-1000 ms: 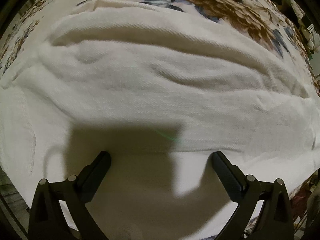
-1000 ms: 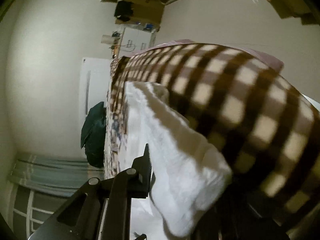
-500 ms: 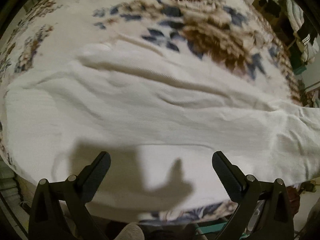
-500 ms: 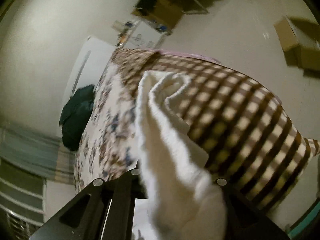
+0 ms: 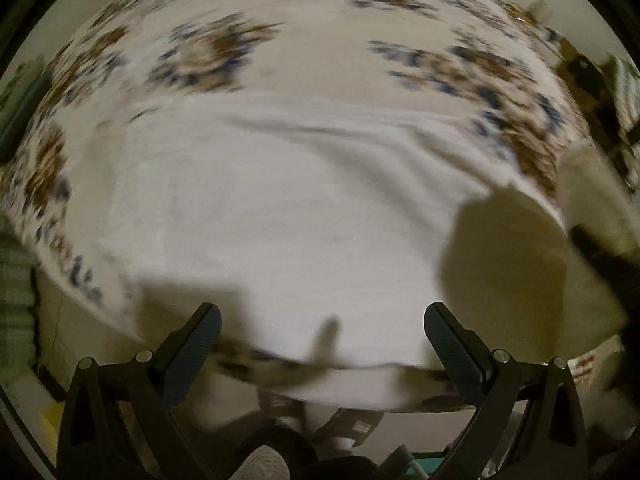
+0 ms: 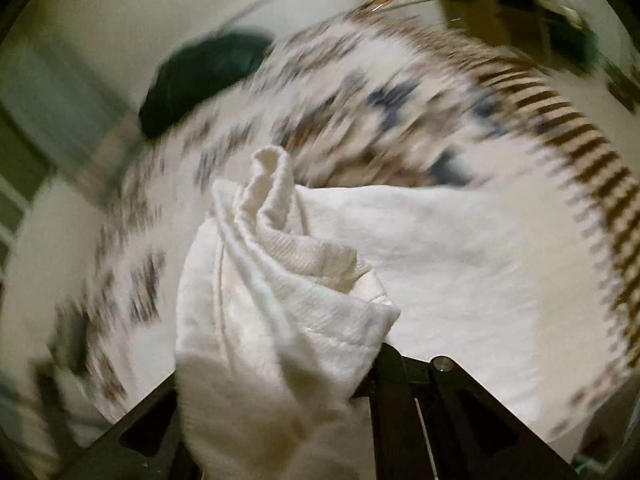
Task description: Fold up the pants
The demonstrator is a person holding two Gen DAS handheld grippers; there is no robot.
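The white pants [image 5: 288, 208] lie spread across a floral bedspread [image 5: 320, 56]. My left gripper [image 5: 320, 344] is open and empty, raised above the pants' near edge. My right gripper [image 6: 280, 360] is shut on a bunched end of the pants [image 6: 280, 304], lifted off the bed; the cloth hides its fingertips. That raised end and the right gripper show at the right edge of the left wrist view [image 5: 592, 208]. Both views are motion-blurred.
A dark green bundle [image 6: 200, 76] lies at the far end of the bed. A brown checked blanket [image 6: 592, 168] runs along one side. Shelves with clutter [image 5: 600, 80] stand beyond the bed. The bed's near edge [image 5: 320, 372] and floor show below my left gripper.
My left gripper has pulled back and up from the pants. My right gripper has swung with the pants end from facing the wall round over the bed.
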